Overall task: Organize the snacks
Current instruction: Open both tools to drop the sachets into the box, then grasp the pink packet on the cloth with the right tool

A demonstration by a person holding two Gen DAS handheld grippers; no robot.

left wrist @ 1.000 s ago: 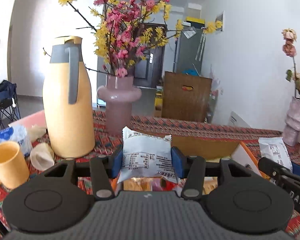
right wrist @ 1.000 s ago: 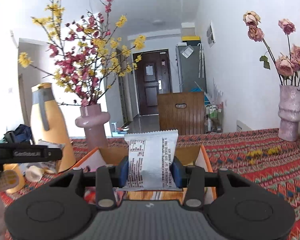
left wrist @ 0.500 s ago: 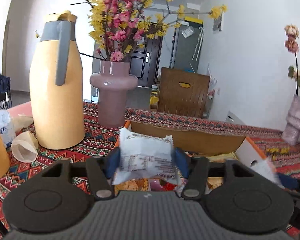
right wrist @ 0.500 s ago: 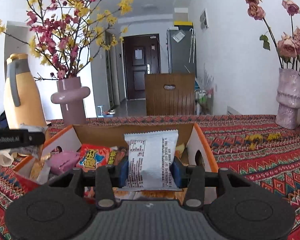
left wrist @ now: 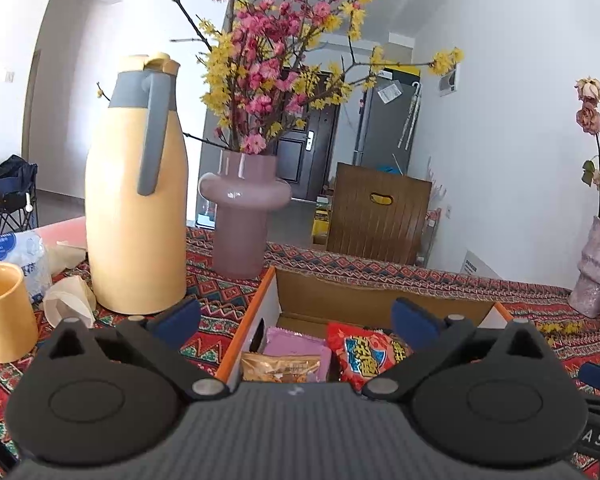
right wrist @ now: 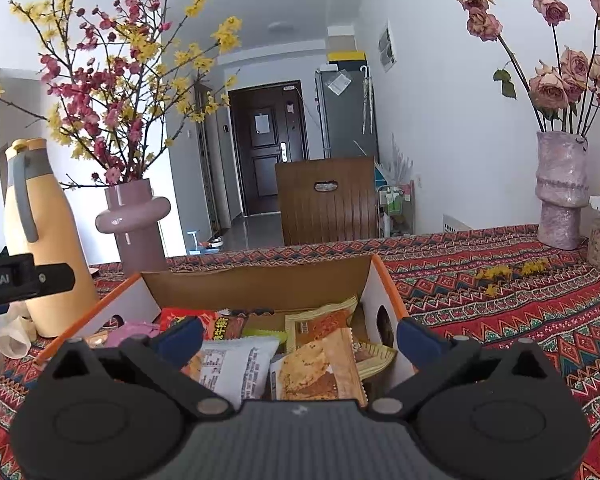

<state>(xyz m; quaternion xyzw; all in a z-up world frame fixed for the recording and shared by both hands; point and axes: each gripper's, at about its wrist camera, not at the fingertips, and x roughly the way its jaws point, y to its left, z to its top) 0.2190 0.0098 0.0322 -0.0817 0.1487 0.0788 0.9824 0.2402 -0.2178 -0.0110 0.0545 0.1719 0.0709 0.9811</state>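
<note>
An open cardboard box [left wrist: 260, 304] with orange edges holds several snack packets. In the left wrist view I see a pink packet [left wrist: 296, 346], a brown one [left wrist: 280, 366] and a red one [left wrist: 364, 354]. My left gripper [left wrist: 296, 320] hangs over the box's left end, its jaws opening wide with nothing between them. My right gripper [right wrist: 298, 340] is over the right end of the box [right wrist: 388, 280], jaws opening too. A white packet [right wrist: 236, 364] lies loose in the box below its left finger, beside a cookie packet [right wrist: 320, 368].
A tall yellow thermos [left wrist: 136, 200] and a mauve vase [left wrist: 242, 216] of blossom branches stand left of the box. A yellow mug [left wrist: 4, 312], crumpled tissue [left wrist: 68, 304] and a tissue pack [left wrist: 12, 252] sit further left. A rose vase [right wrist: 562, 196] stands far right on the patterned tablecloth [right wrist: 500, 304].
Both grippers were shut on white snack packets; both have spread wide and the packets have dropped. The right gripper has sunk closer to the box.
</note>
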